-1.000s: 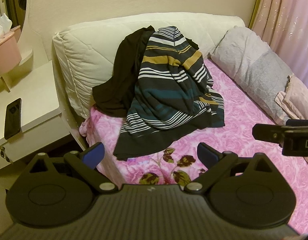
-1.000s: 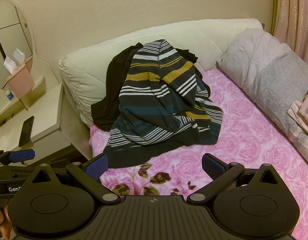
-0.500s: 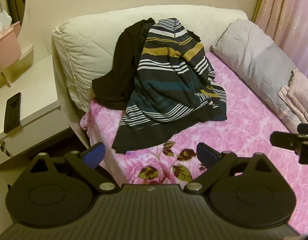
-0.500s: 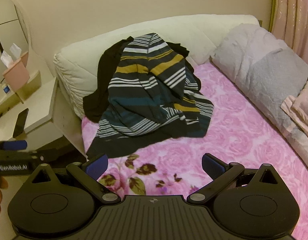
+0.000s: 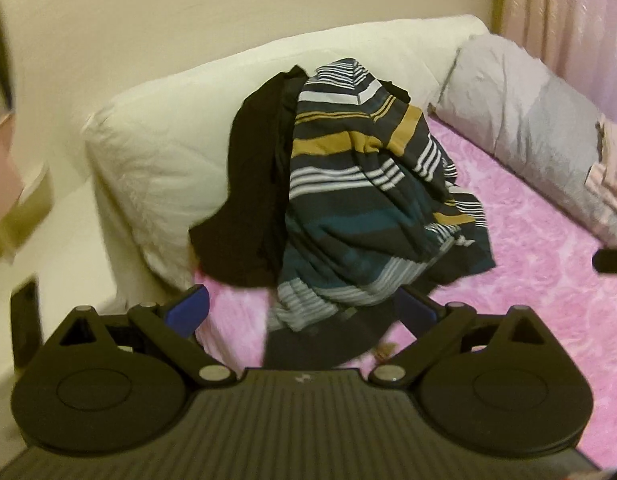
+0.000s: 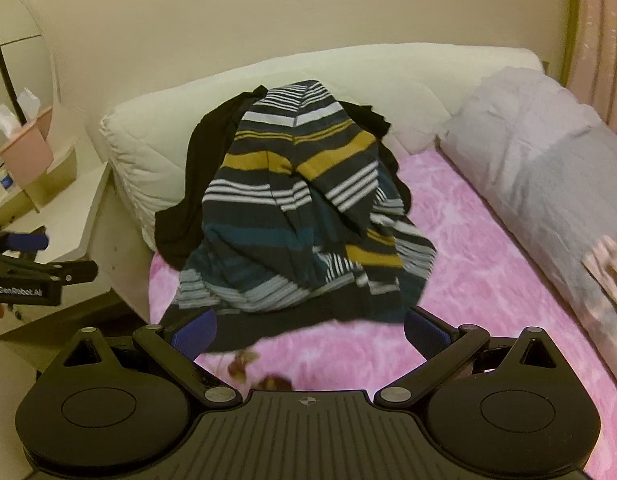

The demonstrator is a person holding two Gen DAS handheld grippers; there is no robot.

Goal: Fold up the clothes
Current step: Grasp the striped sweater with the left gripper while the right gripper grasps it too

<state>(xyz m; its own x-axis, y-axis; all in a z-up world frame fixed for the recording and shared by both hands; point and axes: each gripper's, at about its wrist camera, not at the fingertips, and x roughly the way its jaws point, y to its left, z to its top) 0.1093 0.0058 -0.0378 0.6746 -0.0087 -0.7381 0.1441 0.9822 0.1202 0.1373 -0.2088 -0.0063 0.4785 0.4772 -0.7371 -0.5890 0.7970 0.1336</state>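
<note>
Pink floral bed (image 6: 488, 280) against a cream wall, cream headboard cushion (image 6: 156, 148) at its head. Striped garment (image 6: 300, 216) heaped over a black garment (image 6: 184, 216), leaning on that cushion near the bed's left edge. Long axis running from the cushion down toward both cameras, dark hem nearest. Left hand-held gripper (image 5: 304, 310) spread wide and empty, hem straight ahead between its fingers. Right hand-held gripper (image 6: 308, 330) likewise apart and empty, just short of the hem. Left seemingly nearer.
</note>
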